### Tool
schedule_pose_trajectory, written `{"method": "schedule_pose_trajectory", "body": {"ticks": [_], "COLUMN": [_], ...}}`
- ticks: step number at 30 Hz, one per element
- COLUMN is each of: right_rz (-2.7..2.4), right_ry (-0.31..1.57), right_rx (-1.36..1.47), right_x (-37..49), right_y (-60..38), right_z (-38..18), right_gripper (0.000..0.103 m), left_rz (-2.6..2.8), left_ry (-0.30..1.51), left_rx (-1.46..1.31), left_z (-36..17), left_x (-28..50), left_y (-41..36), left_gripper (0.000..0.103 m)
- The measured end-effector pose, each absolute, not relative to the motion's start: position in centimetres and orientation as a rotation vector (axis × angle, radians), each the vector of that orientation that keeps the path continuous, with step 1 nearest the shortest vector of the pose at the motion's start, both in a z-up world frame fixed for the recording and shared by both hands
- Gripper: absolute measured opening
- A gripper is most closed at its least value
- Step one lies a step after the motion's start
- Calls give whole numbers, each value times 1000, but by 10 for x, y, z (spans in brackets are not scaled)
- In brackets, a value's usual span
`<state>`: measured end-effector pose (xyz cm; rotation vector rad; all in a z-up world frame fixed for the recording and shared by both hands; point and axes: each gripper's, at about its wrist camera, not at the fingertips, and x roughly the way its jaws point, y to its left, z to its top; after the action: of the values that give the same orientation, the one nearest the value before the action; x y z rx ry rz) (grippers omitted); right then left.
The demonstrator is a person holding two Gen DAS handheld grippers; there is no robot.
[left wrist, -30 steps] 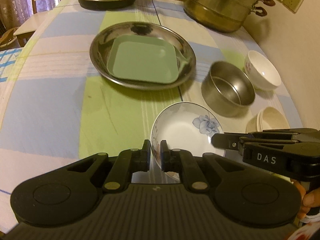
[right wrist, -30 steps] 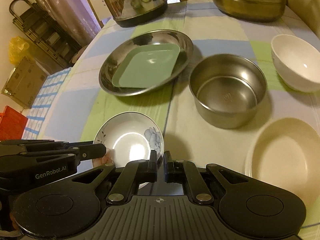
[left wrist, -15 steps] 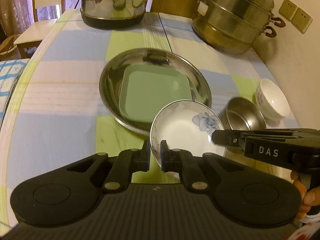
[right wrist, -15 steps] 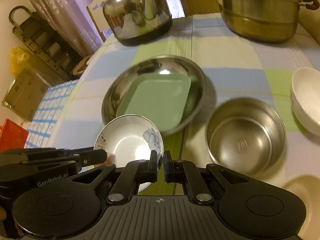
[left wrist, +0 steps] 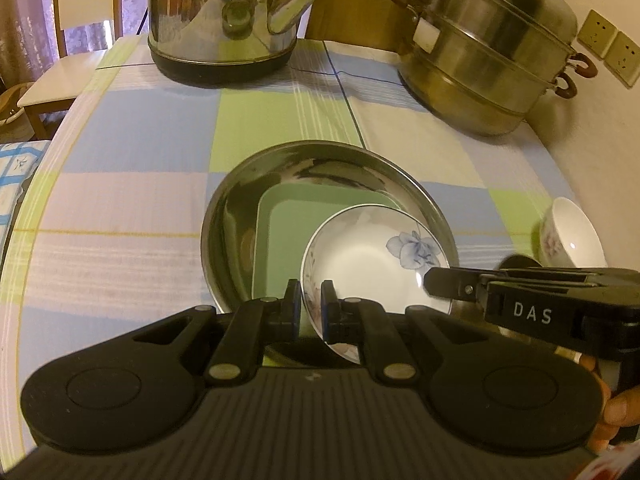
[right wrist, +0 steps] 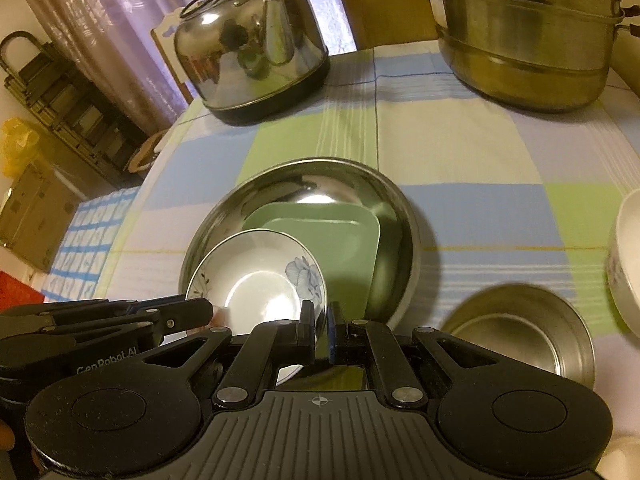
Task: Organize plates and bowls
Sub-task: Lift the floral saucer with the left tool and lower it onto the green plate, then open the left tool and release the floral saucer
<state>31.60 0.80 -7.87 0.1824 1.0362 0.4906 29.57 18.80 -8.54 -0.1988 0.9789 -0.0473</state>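
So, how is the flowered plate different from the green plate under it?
The flowered plate is round and white with a blue flower; the green plate is square with rounded corners and plain. The flowered plate is held up at its rim by both the left gripper and the right gripper; the green plate lies inside the steel basin. Both are shallow dishes.

Checked-cloth bench (left wrist: 132, 152): steel plate (left wrist: 240, 184) centre; kettle (left wrist: 224, 20) behind it, steamer pot (left wrist: 488, 60) behind-right, white bowl (left wrist: 572, 232) right, steel bowl (right wrist: 520, 332) near-right.
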Motion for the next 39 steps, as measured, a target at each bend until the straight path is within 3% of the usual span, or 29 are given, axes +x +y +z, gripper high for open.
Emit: {"method": "schedule_pose_trajectory", "body": {"ticks": [32,34,36,39], "right_rz": [395,396,409,415], "right_ry": [1104,1096,1078,1048], "right_rx": [236,252,254,261], "right_x": [360,359,358,356], "right_y": [21,19,18,17], "right_z": [-117,-115,-112,-106], "right_gripper": [7,9,26,42], "left_rz": [-67,-67,-68,-68], "left_ry": [1063,1056,1049,1040], "left_rx": [-211,-207,-207,-210], "left_z": [-125,-123,-121,-115], "left_x": [350,349,348,345], "left_y": [202,201,201,200], "left_gripper": [9,11,16,19]}}
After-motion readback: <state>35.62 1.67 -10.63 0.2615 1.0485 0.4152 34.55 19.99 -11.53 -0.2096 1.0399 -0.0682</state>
